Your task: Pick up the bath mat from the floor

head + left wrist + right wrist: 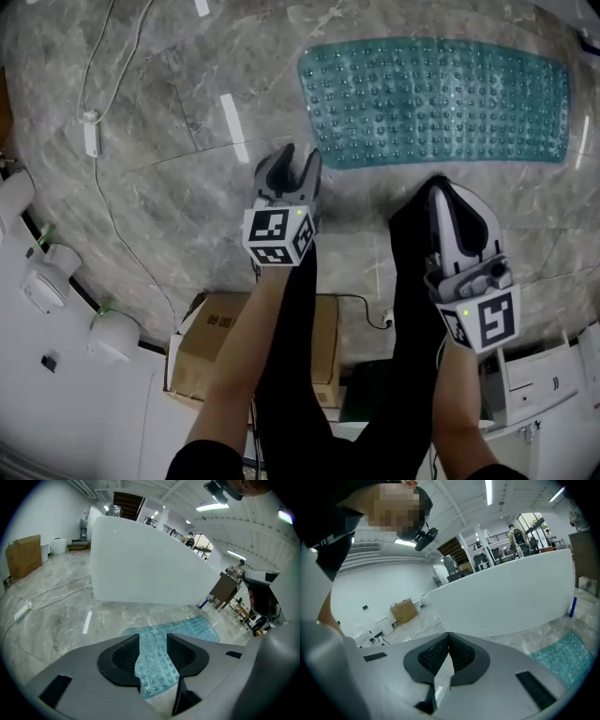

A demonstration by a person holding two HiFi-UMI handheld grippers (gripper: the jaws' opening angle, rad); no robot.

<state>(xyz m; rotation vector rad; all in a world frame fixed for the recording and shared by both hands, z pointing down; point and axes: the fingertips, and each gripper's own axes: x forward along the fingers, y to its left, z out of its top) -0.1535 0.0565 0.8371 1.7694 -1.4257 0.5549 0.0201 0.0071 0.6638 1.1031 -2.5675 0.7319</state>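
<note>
– Grey veined stone floor (141,94) fills the head view. Where does the bath mat (436,103) lie, and why are the tools posed as they are?

– The mat lies flat on the floor at 1 o'clock, and neither tool touches it. The left gripper (298,159), near centre, points at the mat's near left corner. Its jaws stand moderately apart with nothing between the pads, and the mat shows through the gap, beyond them. This pose probably prepares a pinch on that corner. The right gripper (439,187), at 4 o'clock, has its jaws closed tip to tip and empty. It hangs near the mat's near edge and probably only accompanies.

– What is obscured?

– In the left gripper view the jaws cover the corner itself, so how close the tips are to the mat cannot be judged. The right gripper view shows only a piece of mat at 4 o'clock, cut by the frame. Dark trouser legs (412,309) mask part of a cardboard box (220,342) at 7 o'clock. The cable of a white power block (91,136) at 10 o'clock runs out of frame. Whether the mat's underside clings to the stone cannot be told.
</note>
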